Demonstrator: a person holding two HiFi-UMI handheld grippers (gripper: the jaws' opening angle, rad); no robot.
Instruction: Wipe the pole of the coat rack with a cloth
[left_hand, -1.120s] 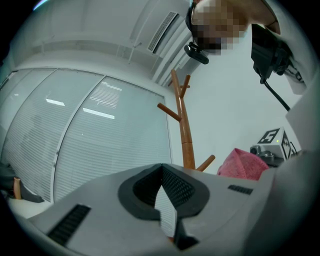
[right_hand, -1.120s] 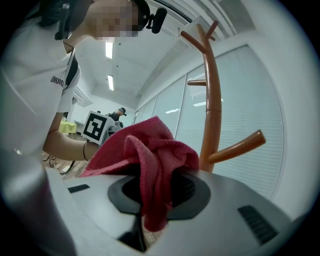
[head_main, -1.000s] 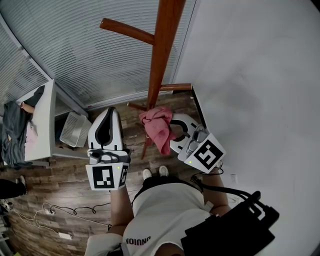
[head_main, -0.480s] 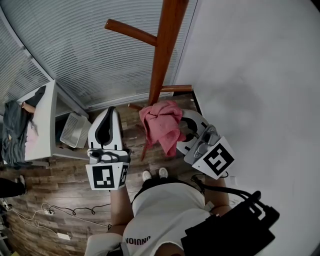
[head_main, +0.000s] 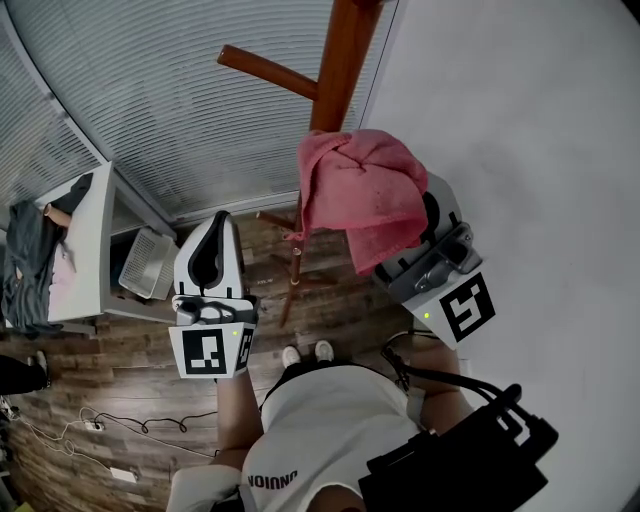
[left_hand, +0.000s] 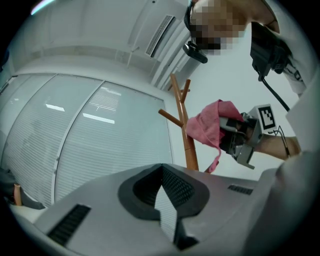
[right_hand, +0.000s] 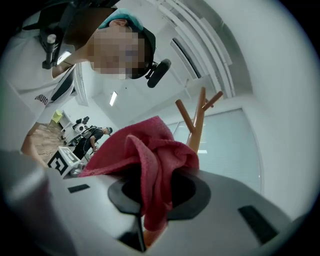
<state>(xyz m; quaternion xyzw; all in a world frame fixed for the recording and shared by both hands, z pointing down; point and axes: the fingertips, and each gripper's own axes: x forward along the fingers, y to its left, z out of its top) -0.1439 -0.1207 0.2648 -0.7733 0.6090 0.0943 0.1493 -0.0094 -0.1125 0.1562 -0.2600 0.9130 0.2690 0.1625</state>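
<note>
Held the left gripper (head_main: 212, 240) low before the body, aimed forward and upward, jaws together on nothing. Held the right gripper (head_main: 430, 212) higher and farther out, close along the white wall (head_main: 520, 120), jaws clamped on a fold of the pink cloth (head_main: 360, 190). Had the cloth draped over those jaws and lying against the right side of the pole (head_main: 335, 70) of the coat rack (left_hand: 189, 150), just below an upper peg (head_main: 268, 70), with one tail hanging down. Had open air between the two grippers and to the left of the pole; found little room on the right, between pole and wall. Saw lower pegs (head_main: 272, 214) jutting out beneath the cloth, above the wooden floor (head_main: 120, 370). Saw a white desk (head_main: 92, 240) with a basket (head_main: 148, 260) beside it well off to the left, below the grey blinds (head_main: 150, 100).
</note>
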